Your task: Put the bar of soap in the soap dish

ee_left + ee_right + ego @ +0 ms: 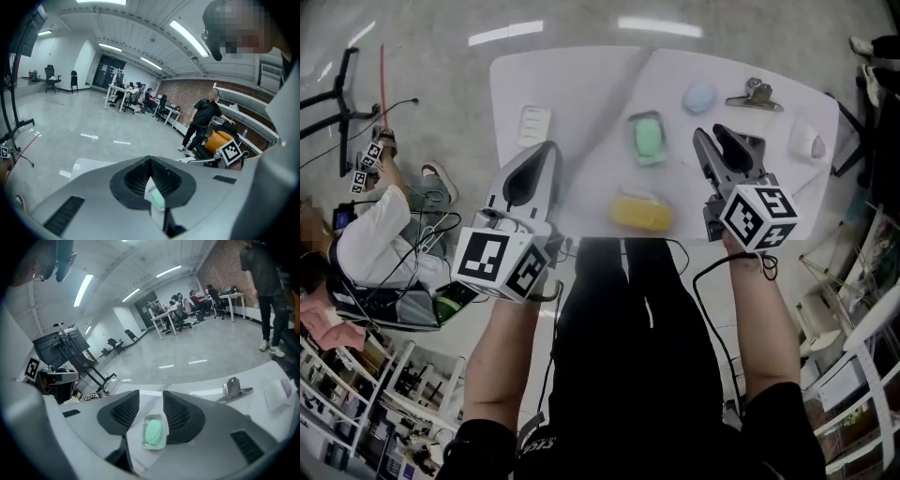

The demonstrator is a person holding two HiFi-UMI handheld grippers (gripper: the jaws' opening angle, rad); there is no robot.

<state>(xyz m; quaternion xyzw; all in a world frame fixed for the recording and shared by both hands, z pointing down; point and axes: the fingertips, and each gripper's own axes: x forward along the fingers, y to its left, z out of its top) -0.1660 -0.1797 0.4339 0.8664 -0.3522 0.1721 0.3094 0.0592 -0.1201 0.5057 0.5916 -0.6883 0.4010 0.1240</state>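
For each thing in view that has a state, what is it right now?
left gripper: shut, empty.
right gripper: open, empty.
soap dish: upright on the table, occupied.
green bar: lying in the soap dish.
blue bar: loose on the table.
binder clip: lying down, holding nothing.

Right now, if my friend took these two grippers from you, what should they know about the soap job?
Left gripper: shut, empty, by the table's left side.
Right gripper: open, empty, aimed at the green soap.
That soap already lies in the clear dish mid-table. A blue bar lies loose beyond it; a yellow thing sits at the near edge.
Done: nothing gripped yet.
Left: can't tell which bar is meant; maybe the loose blue one.
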